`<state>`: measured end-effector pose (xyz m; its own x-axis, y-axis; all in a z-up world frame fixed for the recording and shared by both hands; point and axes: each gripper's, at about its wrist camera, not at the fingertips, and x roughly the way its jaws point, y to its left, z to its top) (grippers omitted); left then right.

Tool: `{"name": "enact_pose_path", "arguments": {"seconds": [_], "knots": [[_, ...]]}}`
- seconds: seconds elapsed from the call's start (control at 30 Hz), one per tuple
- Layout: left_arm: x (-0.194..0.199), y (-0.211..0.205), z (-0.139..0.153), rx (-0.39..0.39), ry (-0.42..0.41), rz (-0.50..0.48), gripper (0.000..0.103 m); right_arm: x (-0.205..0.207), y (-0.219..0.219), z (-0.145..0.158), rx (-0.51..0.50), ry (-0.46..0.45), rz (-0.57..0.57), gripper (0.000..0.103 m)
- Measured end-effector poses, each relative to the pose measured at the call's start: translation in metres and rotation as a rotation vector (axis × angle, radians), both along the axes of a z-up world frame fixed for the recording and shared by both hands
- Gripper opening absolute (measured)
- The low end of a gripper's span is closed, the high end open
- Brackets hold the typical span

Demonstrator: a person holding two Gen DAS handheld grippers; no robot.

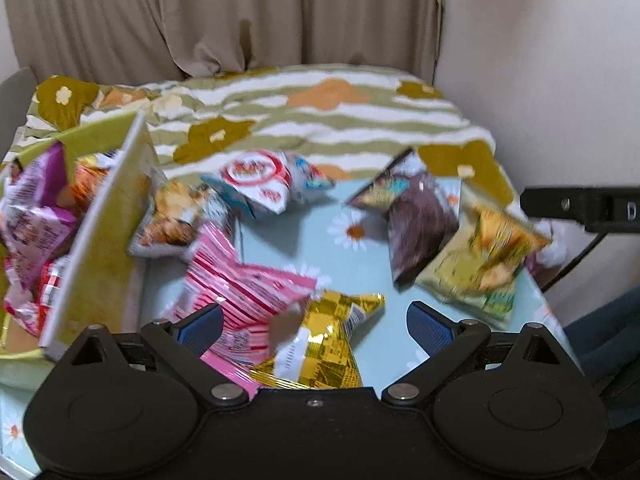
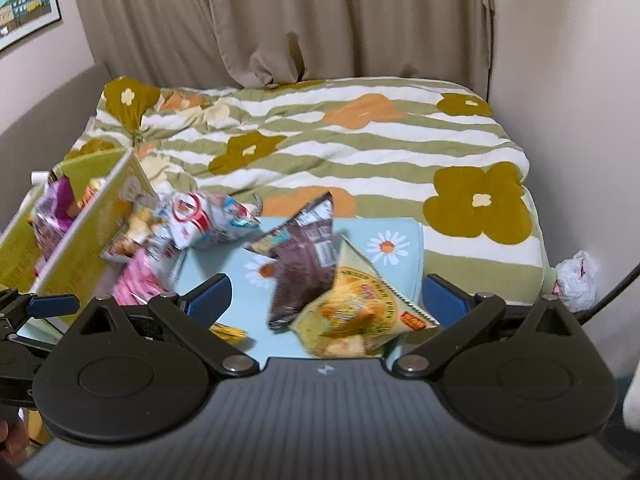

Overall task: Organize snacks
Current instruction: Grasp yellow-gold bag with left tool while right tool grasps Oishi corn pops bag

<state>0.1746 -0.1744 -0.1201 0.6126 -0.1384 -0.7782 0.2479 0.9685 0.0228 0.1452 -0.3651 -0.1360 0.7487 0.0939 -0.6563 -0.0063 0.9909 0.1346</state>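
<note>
The left tongs [image 1: 314,322] stand wide apart, holding nothing; a gold foil snack bag [image 1: 320,354] lies between the blue pads, resting on a pink striped packet [image 1: 240,292], though blur hides whether either pad touches it. The right tongs [image 2: 326,294] are likewise spread wide and empty, poised over a yellow chip bag [image 2: 356,312] that overlaps a brown snack bag [image 2: 306,268]. All these lie on the pale blue daisy-print bench [image 1: 360,248], with a white-and-red packet [image 1: 268,188] farther back. At the left, a yellow-green box [image 1: 100,216] already contains a purple packet [image 1: 36,208] and others.
</note>
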Motion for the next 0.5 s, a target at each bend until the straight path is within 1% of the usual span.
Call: {"name": "enact_pose_path", "arguments": {"seconds": [0.13,0.23,0.3,0.4,0.47,0.5], "knots": [[0.01,-0.013,-0.025,0.041,0.025,-0.035,0.095,0.015,-0.01,-0.022,-0.027,0.004,0.034,0.103],[0.02,-0.019,-0.044,0.076,0.064,-0.056,0.09,0.028,-0.015,-0.039,-0.055,0.012,0.078,0.103],[0.025,-0.02,-0.054,0.083,0.093,-0.06,0.088,0.034,-0.017,-0.049,-0.067,0.016,0.107,0.103],[0.027,-0.022,-0.066,0.091,0.127,-0.067,0.087,0.043,-0.021,-0.059,-0.041,0.028,0.142,0.103],[0.028,-0.023,-0.074,0.105,0.147,-0.061,0.08,0.048,-0.023,-0.065,-0.029,0.032,0.163,0.103],[0.029,-0.022,-0.077,0.106,0.156,-0.055,0.073,0.051,-0.023,-0.068,-0.029,0.038,0.171,0.103]]}}
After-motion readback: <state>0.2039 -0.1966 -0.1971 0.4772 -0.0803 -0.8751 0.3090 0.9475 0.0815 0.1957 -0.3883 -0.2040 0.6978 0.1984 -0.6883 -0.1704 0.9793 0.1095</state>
